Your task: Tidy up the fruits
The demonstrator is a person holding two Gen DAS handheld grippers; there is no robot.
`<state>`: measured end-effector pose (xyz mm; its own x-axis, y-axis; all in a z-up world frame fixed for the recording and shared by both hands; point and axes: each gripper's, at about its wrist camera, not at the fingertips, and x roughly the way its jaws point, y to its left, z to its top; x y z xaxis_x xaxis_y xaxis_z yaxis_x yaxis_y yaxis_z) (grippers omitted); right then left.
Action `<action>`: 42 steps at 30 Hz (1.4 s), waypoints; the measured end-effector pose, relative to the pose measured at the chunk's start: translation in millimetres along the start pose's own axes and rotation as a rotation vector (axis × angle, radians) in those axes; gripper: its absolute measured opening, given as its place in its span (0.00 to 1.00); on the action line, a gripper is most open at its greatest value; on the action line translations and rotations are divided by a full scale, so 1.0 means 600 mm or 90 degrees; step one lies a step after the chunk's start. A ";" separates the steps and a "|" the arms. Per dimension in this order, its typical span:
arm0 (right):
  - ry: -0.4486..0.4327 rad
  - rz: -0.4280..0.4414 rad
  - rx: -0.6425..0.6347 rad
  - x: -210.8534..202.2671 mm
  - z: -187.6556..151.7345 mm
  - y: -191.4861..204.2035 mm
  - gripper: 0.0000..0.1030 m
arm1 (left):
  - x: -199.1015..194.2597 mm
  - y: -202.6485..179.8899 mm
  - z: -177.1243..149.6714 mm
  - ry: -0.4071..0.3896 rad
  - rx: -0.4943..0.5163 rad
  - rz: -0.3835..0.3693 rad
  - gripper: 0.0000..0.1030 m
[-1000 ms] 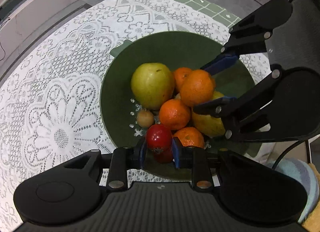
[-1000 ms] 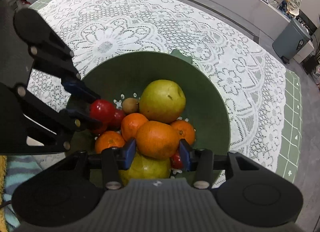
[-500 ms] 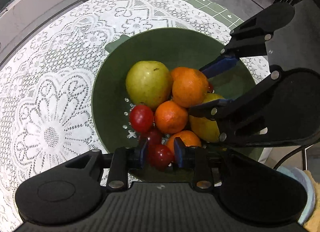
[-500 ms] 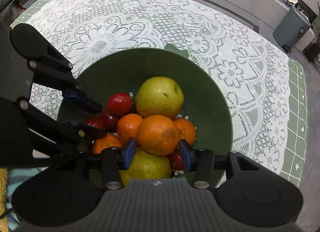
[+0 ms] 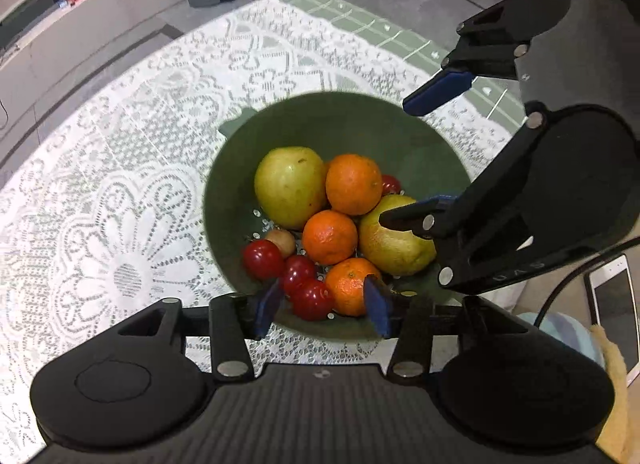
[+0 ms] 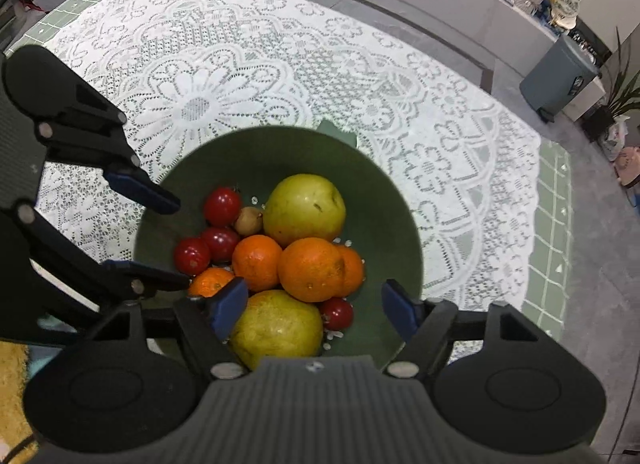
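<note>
A green bowl (image 5: 340,123) (image 6: 260,155) on the lace cloth holds a green apple (image 5: 290,185) (image 6: 304,205), a yellow pear (image 5: 394,248) (image 6: 276,330), several oranges (image 5: 354,183) (image 6: 310,270), several red tomatoes (image 5: 262,259) (image 6: 222,205) and a small brown fruit (image 5: 282,240). My left gripper (image 5: 322,306) (image 6: 160,234) hovers over the bowl's near rim, its jaws opening; a tomato (image 5: 312,300) and an orange (image 5: 348,286) lie below the gap, untouched. My right gripper (image 6: 316,308) (image 5: 420,151) hangs above the pile, jaws opening wide, free of the top orange.
The white lace tablecloth (image 5: 120,203) covers the round table around the bowl. A white phone (image 5: 614,304) and a blue cloth (image 5: 560,328) lie at the table's right edge. A grey bin (image 6: 560,79) and a low counter stand beyond the table.
The left gripper let go of a red tomato, which now lies in the bowl. The right gripper let go of the top orange. Both lifted a little and their jaws widened.
</note>
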<state>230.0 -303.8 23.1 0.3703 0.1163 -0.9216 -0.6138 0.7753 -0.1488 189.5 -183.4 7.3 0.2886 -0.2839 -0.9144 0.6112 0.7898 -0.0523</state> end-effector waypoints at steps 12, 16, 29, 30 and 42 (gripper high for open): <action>-0.060 -0.058 0.010 -0.086 0.006 0.059 0.94 | -0.143 0.030 -0.071 -0.114 -0.060 0.059 0.68; -0.098 -0.064 0.034 -0.110 0.007 0.091 0.94 | -0.188 0.052 -0.110 -0.167 -0.096 0.112 0.69; -0.244 -0.076 0.096 -0.156 0.000 0.254 0.96 | -0.286 0.114 -0.254 -0.268 -0.232 0.293 0.71; -0.252 -0.077 0.108 -0.154 -0.002 0.267 0.96 | -0.290 0.116 -0.265 -0.274 -0.241 0.305 0.71; -0.269 -0.155 0.166 -0.100 -0.044 0.385 0.96 | -0.280 0.115 -0.367 -0.295 -0.293 0.384 0.72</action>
<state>47.7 -148.2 34.4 0.7607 0.1116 -0.6395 -0.3024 0.9326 -0.1971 21.1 38.7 69.2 0.7961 0.1391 -0.5890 -0.0698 0.9879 0.1388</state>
